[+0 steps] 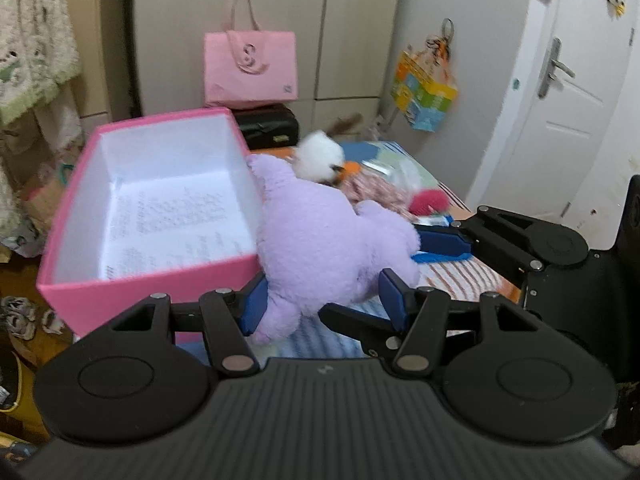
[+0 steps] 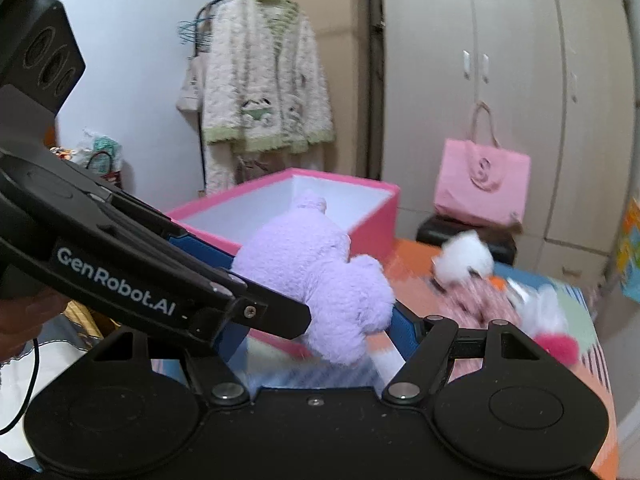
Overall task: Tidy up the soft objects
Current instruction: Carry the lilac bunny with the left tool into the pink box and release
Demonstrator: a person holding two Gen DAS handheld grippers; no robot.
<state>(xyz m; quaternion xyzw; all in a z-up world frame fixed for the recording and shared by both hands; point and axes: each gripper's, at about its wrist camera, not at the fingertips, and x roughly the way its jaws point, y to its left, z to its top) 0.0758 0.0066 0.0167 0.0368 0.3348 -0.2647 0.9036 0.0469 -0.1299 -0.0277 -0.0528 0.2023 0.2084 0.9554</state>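
Purple plush toy is held up by both grippers, right beside the open pink box, its body leaning against the box's near side wall w/ one end poking up at the rim. Left gripper has its blue jaws clenched on the toy's lower end, pads pressing into the fur on both sides. Right gripper grips the other end of the same toy; its jaws also squeeze the plush, one blue pad partly hidden behind the left gripper's black frame in the right wrist view. Box is empty apart from a printed sheet lying on its white floor. It stands on a bed w/ a patterned, orange-edged cover. On the far side of the toy from the box: a white fluffy toy w/ an orange bit, a pink patterned soft item and a red-pink fuzzy ball, all lying on the cover, blurred. Behind the box, a pink tote bag sits on a black case, in front of beige wardrobe doors. A fluffy cream-and-green cardigan hangs on a hanger beyond the box's far end.
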